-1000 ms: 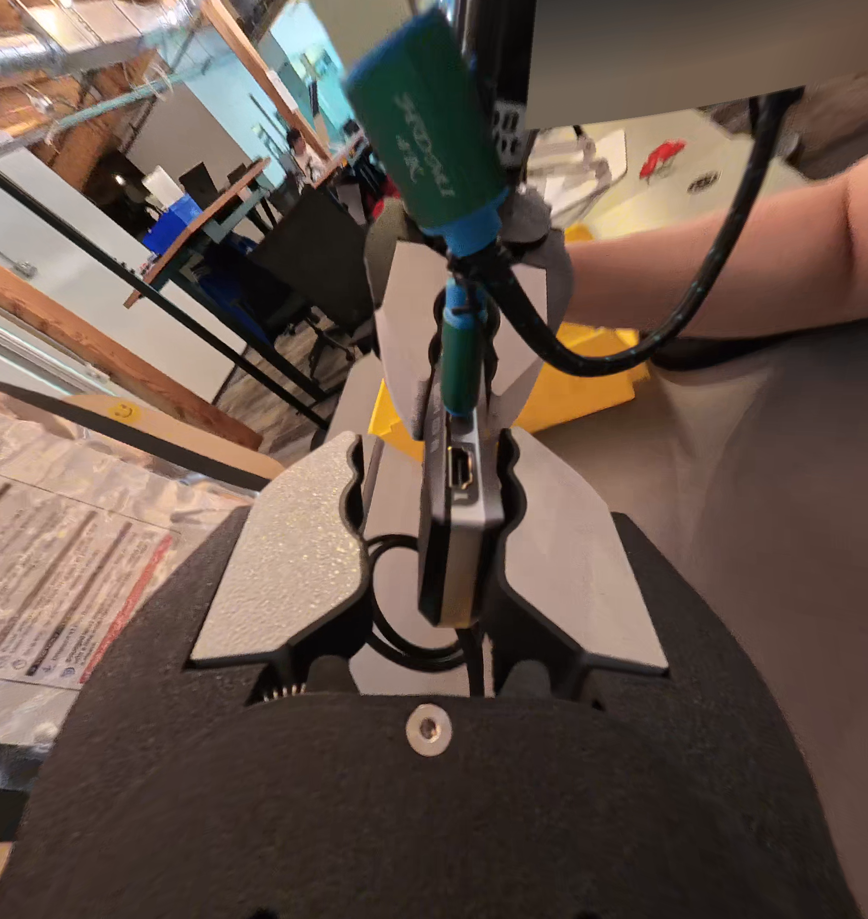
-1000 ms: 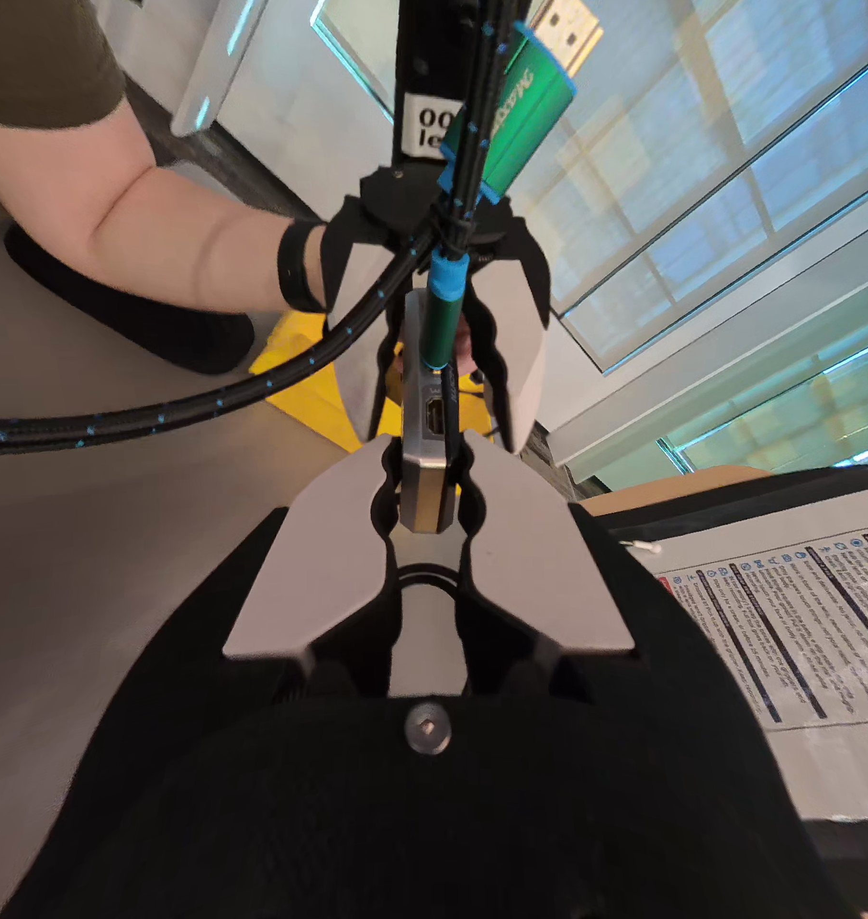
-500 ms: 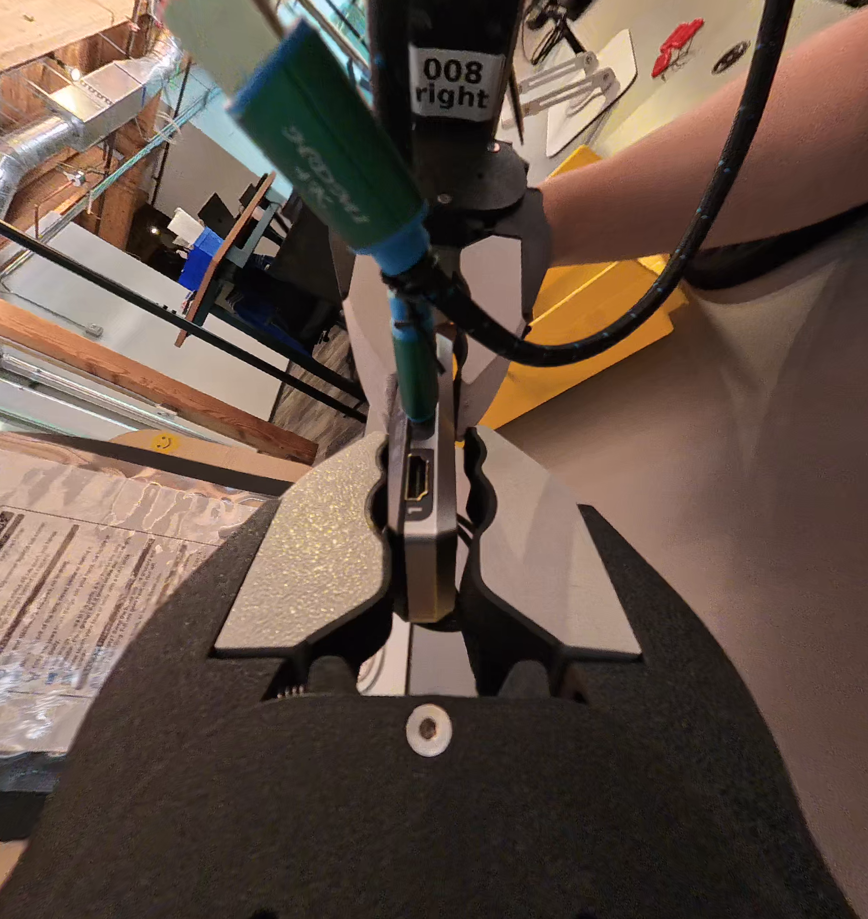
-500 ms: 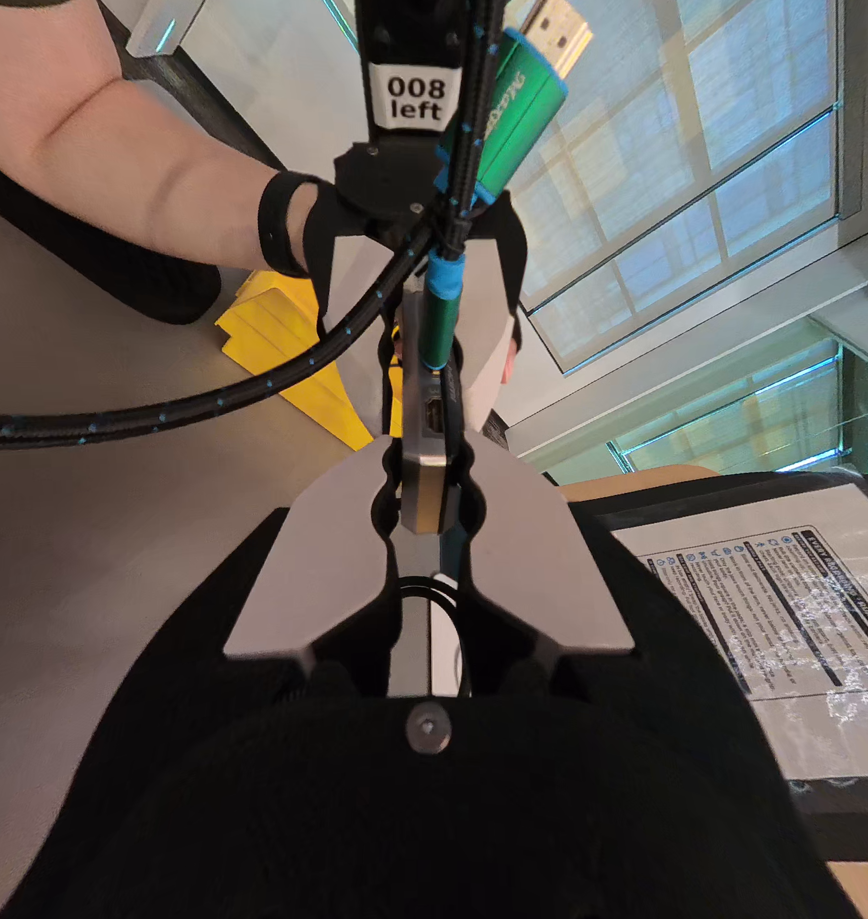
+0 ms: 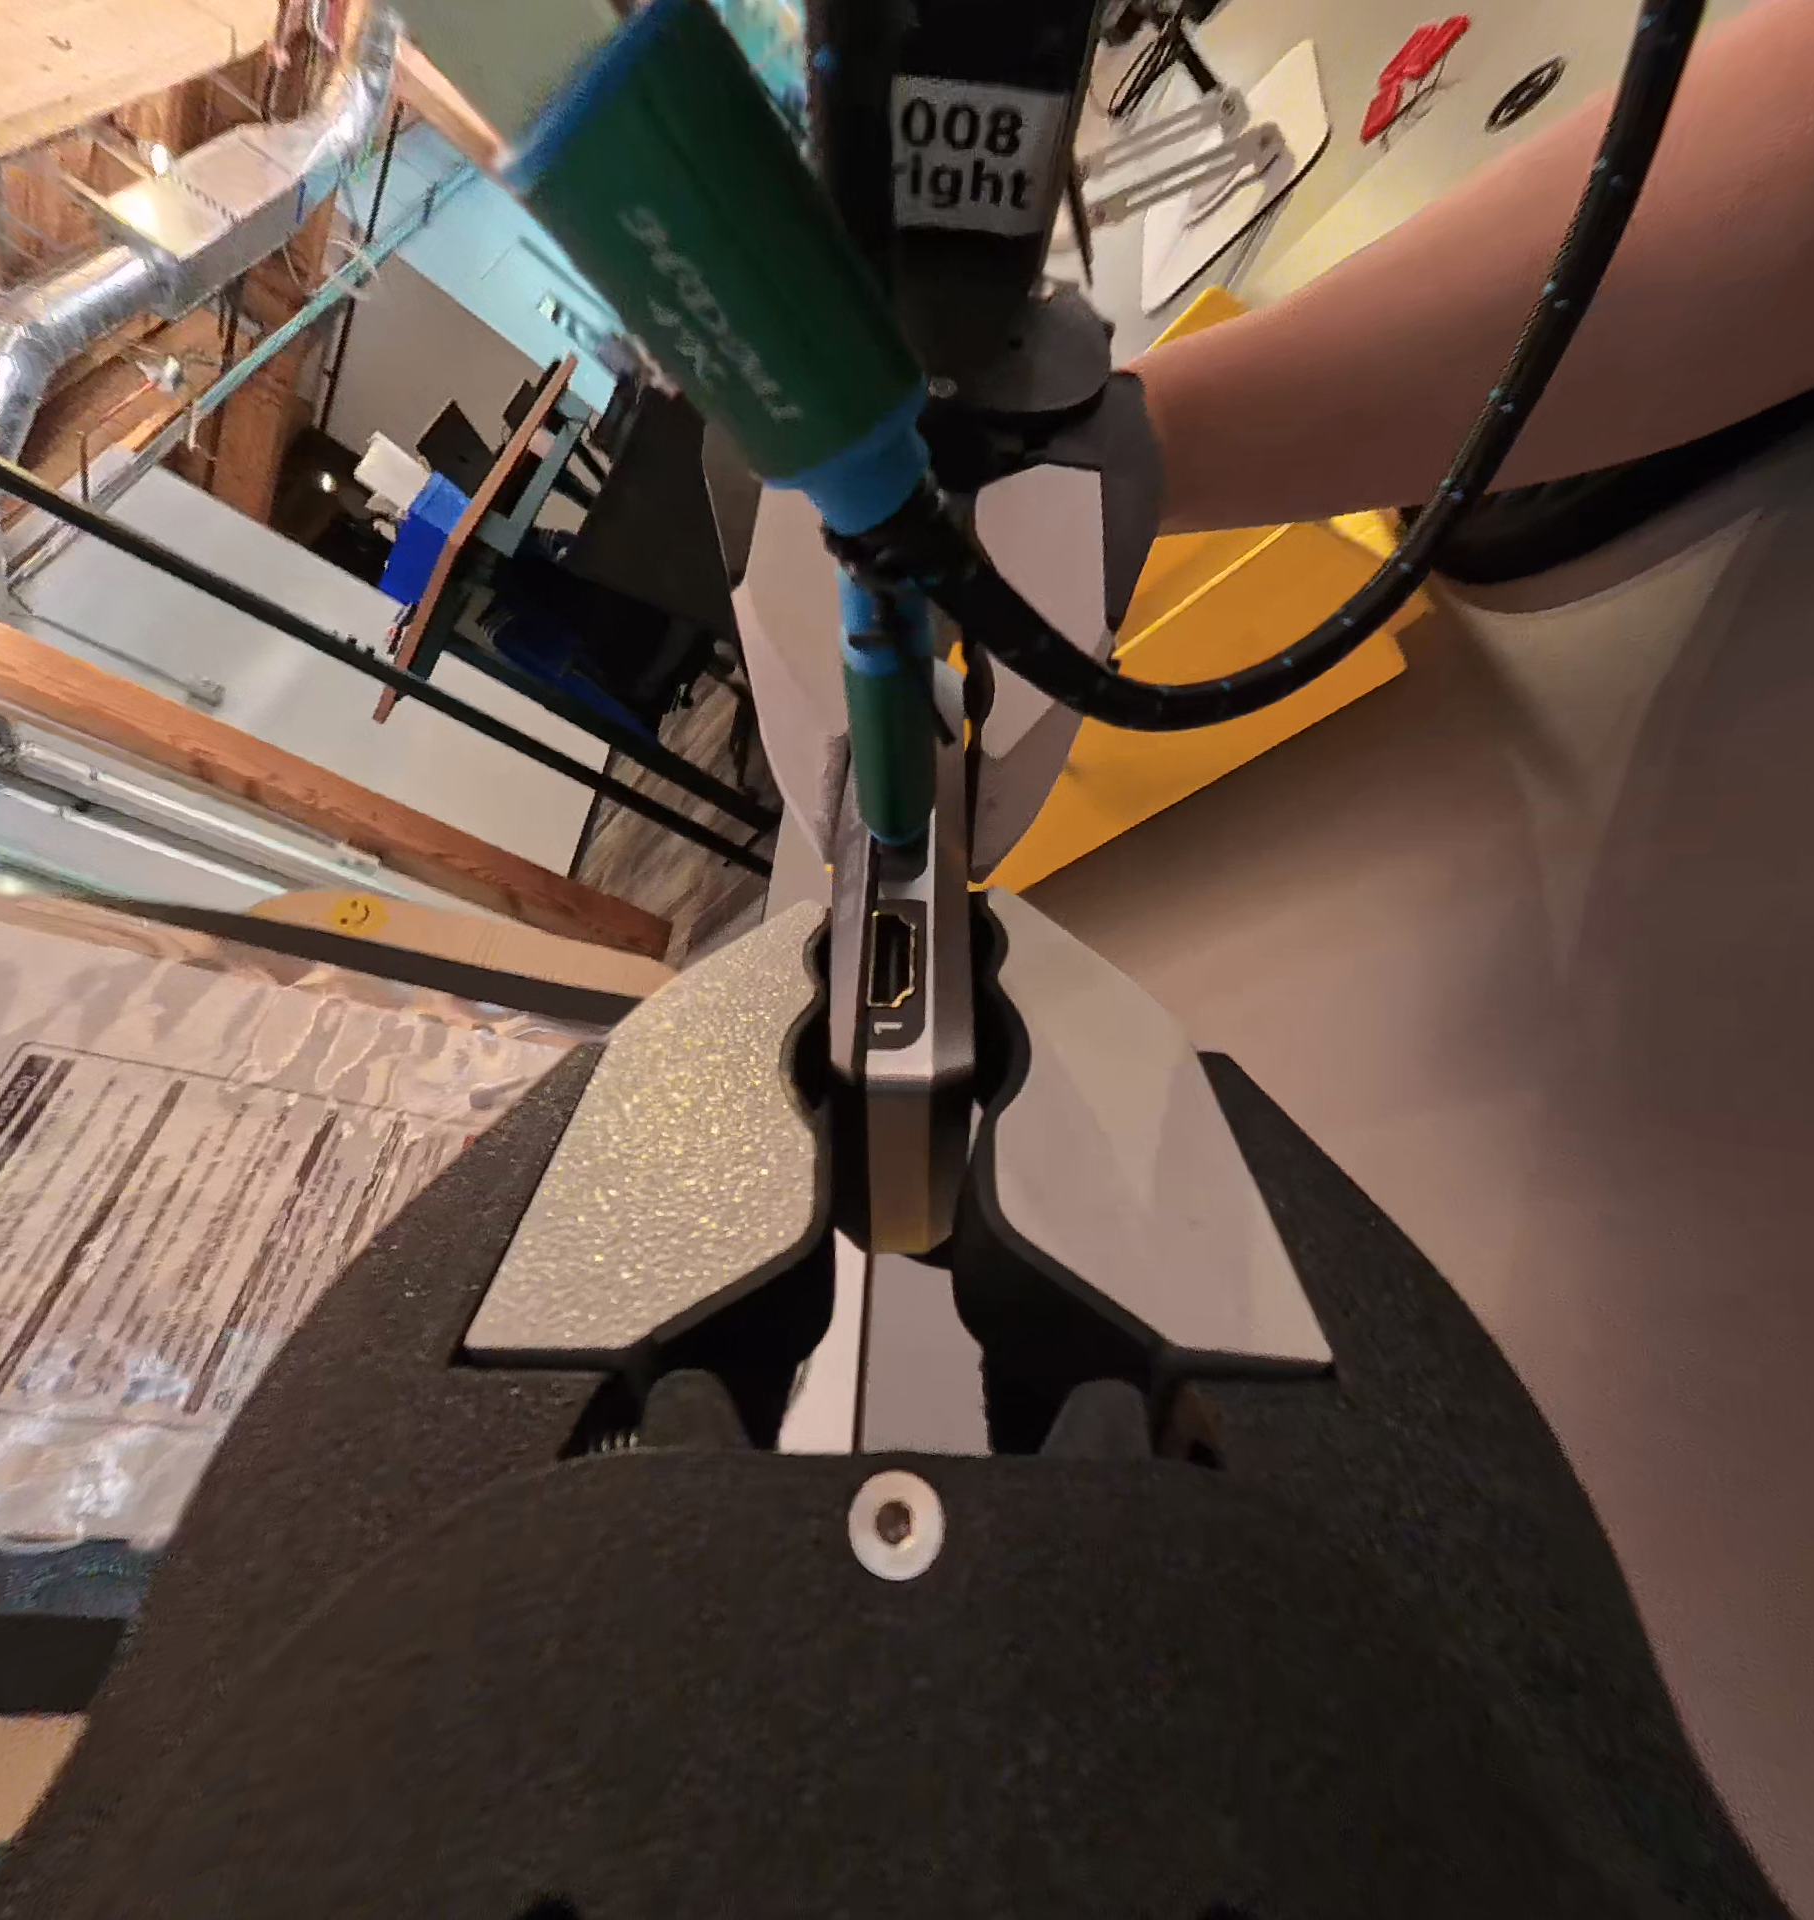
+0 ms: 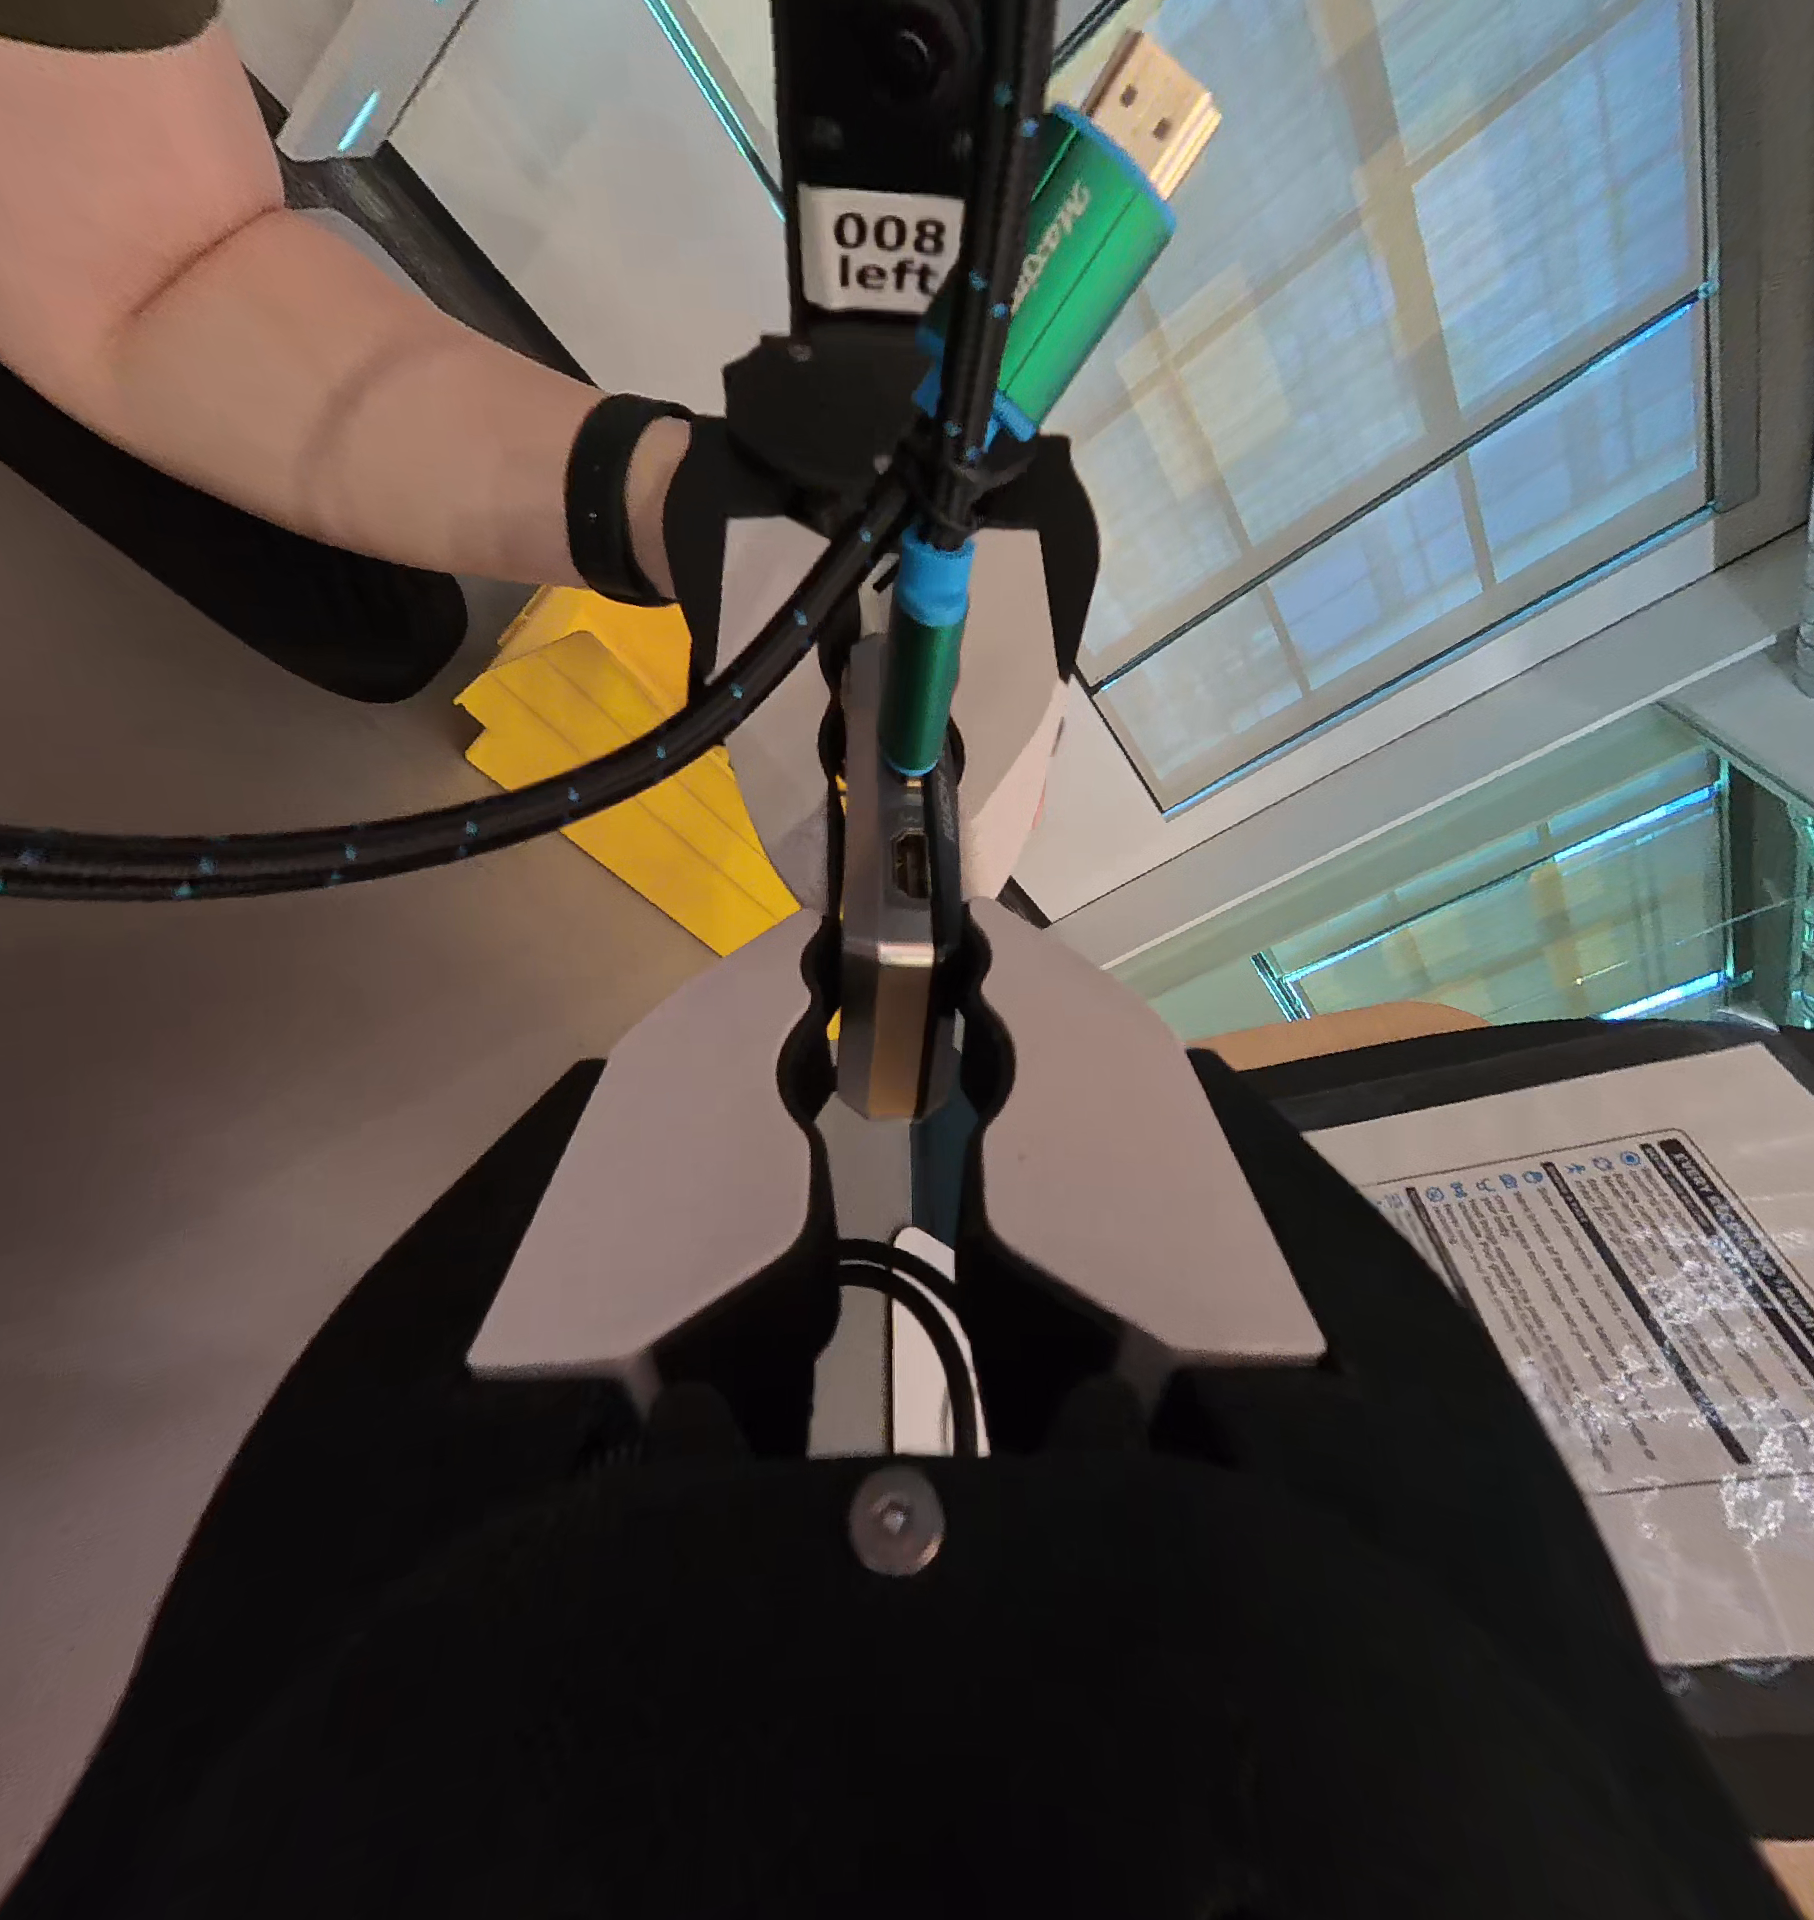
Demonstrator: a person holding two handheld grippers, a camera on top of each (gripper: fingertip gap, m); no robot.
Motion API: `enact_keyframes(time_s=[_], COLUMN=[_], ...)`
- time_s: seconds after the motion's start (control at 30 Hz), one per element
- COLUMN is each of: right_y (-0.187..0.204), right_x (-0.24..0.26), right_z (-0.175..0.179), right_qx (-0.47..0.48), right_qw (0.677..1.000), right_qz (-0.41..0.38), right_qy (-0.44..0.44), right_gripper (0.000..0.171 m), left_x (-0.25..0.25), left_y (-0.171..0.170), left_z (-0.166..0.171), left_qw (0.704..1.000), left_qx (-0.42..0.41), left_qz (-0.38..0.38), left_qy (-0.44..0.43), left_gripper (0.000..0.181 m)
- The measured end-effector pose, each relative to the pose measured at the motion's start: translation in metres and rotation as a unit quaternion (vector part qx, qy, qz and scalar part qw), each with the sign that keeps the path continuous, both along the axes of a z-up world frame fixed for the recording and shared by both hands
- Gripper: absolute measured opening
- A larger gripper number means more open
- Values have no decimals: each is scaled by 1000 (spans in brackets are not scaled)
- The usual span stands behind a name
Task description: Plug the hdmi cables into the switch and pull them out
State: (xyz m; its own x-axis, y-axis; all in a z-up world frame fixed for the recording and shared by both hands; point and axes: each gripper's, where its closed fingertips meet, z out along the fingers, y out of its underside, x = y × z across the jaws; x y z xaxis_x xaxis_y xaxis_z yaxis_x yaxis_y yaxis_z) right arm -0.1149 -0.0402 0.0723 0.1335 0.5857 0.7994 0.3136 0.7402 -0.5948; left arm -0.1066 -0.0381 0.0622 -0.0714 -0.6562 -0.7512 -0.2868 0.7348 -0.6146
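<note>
Since 1 s ago the loose green plug [image 5: 716, 270] is swinging nearer my L cam. Counting 1 switch [image 5: 898, 1081], 2 green plugs; 1 plugged in [image 5: 887, 758]. L gripper [image 5: 898, 997] and R gripper [image 6: 887, 987] are both clamping narrow on the switch, facing. Grey table [image 5: 1505, 1039], yellow block [image 5: 1235, 686], windows [image 6: 1402, 416] beyond.

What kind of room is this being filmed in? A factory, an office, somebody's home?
Most likely a converted loft-style office or lab workspace. The left wrist view shows bare metal ducting under timber beams and desks farther back; the right wrist view shows a large gridded window. The grey table looks like a workbench.
</note>
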Motion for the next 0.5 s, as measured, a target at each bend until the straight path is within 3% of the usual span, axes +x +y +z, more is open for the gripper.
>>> enact_keyframes(time_s=[0.37,0.43,0.5], right_y=[5,13,17], right_x=[10,7,7], right_z=[15,3,-10], right_qx=[4,16,37], right_qw=[998,995,989], right_qz=[-61,-91,-110], right_qy=[6,-35,-89], right_gripper=[39,38,22], left_x=[2,5,6], left_y=[20,18,16], left_z=[-4,-6,-10], left_qw=[996,996,996], left_qx=[17,25,28], left_qz=[78,80,77], left_qy=[29,37,45], left_gripper=[22,22,22])
